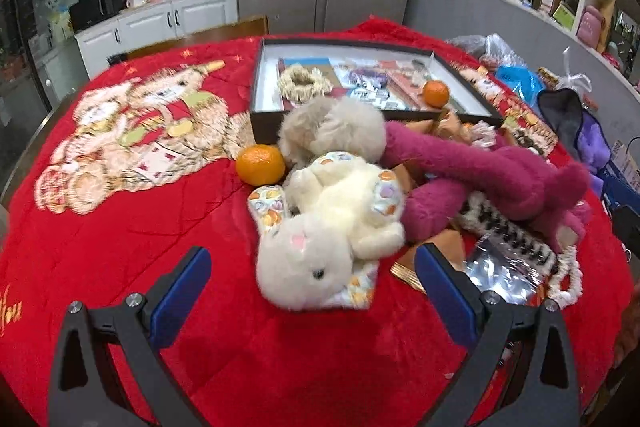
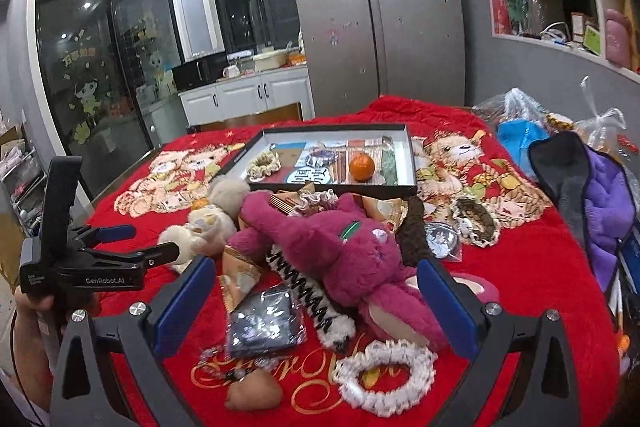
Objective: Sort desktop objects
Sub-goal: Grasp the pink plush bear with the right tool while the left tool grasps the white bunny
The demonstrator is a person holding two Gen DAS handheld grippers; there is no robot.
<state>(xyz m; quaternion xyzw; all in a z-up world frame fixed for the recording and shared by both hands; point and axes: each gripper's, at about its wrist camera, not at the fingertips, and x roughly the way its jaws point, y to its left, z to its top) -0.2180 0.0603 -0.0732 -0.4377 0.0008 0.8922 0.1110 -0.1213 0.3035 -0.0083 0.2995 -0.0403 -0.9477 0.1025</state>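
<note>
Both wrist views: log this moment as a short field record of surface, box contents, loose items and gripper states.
surface: red blanket printed with bears
box: shallow black tray holding an orange, a beige scrunchie and printed cards
loose toys: white plush rabbit, magenta plush bear, grey plush
loose fruit: second orange beside the grey plush
left gripper: open, empty, pointed at the rabbit
right gripper: open, empty, over the magenta bear

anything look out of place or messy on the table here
Yes. One orange sits in the black tray, but another orange lies loose on the red cloth, beside a jumbled heap: white bunny face-down, magenta plush sprawled across.
</note>
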